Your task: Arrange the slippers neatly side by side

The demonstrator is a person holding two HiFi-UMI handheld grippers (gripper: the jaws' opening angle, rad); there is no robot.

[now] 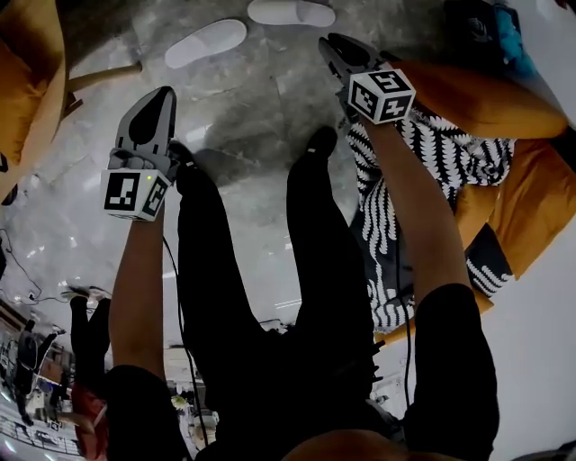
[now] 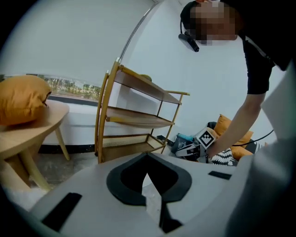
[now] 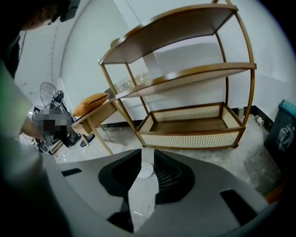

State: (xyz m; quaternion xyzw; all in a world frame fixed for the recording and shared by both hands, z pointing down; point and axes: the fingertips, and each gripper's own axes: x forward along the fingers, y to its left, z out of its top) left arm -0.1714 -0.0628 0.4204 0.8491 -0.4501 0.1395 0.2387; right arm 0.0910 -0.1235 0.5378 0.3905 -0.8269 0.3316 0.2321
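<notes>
While the person stands bent over the grey stone floor [image 1: 256,108], the two white slippers lie ahead of the black-clad feet at the top of the head view, neither one touched by a gripper. The nearer slipper [image 1: 205,42] lies at a slant, and the farther slipper [image 1: 291,12] lies almost straight across the frame edge. They are near each other but apart and not parallel. The left gripper [image 1: 162,97] points down toward the floor just short of the slanted slipper, and its own view shows its jaws clenched, tips meeting with nothing between them. The right gripper [image 1: 335,47] hangs just beside the farther slipper. Its jaws stand a narrow slot apart and grasp nothing – through the slot only floor and a small pale rounded shape show. Beyond its jaws stands a wooden shelf rack [image 3: 189,125] with a cane-fronted bottom tier. A round wooden table [image 2: 32,139] carrying an orange cushion [image 2: 21,99] shows in the left gripper view, and a black-and-white patterned cushion [image 1: 432,149] lies by the person's right leg.
</notes>
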